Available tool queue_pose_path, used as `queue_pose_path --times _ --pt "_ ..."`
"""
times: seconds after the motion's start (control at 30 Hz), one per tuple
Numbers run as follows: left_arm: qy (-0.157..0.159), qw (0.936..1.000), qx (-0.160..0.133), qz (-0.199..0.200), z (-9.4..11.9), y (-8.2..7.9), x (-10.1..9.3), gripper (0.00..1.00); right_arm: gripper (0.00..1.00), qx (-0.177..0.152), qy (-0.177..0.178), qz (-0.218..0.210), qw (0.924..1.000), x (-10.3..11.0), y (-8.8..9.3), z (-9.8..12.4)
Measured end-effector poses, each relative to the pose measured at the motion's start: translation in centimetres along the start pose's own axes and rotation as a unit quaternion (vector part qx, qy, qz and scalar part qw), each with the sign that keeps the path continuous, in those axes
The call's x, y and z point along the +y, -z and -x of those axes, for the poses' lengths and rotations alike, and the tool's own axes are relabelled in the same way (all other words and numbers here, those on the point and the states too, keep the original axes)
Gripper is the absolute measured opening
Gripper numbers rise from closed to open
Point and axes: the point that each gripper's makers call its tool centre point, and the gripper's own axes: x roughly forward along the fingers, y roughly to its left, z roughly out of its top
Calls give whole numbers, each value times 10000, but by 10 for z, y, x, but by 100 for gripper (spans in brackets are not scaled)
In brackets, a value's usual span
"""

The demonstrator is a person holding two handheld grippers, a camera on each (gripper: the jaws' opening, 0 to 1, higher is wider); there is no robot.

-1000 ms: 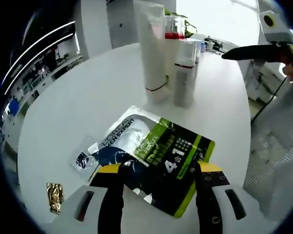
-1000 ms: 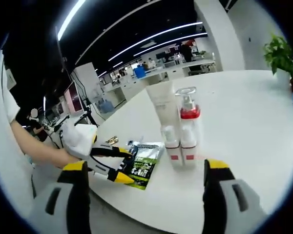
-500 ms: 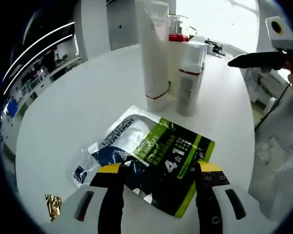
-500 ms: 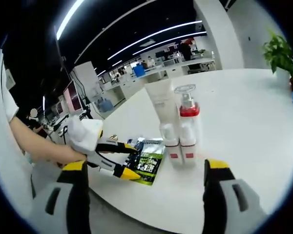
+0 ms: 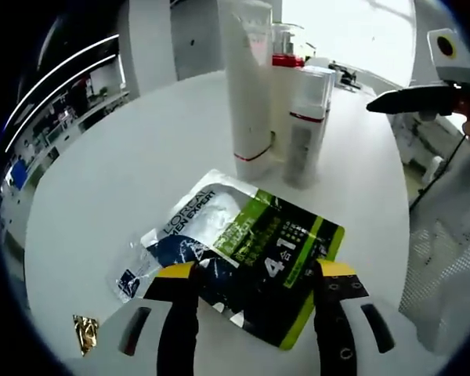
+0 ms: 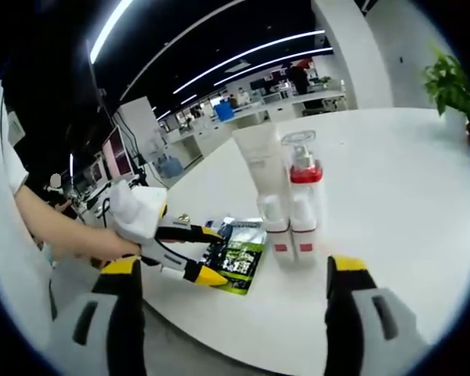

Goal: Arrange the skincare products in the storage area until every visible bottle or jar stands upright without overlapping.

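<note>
We see the skincare products standing upright in a tight cluster on the round white table [image 5: 125, 157]: a tall white tube [image 5: 247, 78], a pump bottle with a red collar [image 6: 304, 200], and two small white bottles [image 6: 286, 231] with red bands, side by side and touching. Just in front of them a green-and-black sachet [image 5: 258, 251] lies flat (the only product not upright). Our left gripper [image 5: 254, 274] hovers over the sachet's near edge, jaws spread wide with nothing between them. In the right gripper view, our right gripper [image 6: 231, 270] is likewise agape and empty, near the cluster. A small gold wrapper [image 5: 84, 329] lies nearby.
</note>
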Motion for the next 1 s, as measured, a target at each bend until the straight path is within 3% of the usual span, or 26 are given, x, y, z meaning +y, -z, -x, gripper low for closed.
queue_pose_path --times 0.17,0.4,1.0 --pt "18 9999 113 -20 1 3 -1 62 98 5 7 11 10000 0 0 0" --pt "-12 9999 116 -66 12 4 2 60 98 -24 26 32 10000 -1 0 0" --pt "-95 9991 -379 178 65 -2 2 70 99 -65 -17 177 9998 2 -1 0"
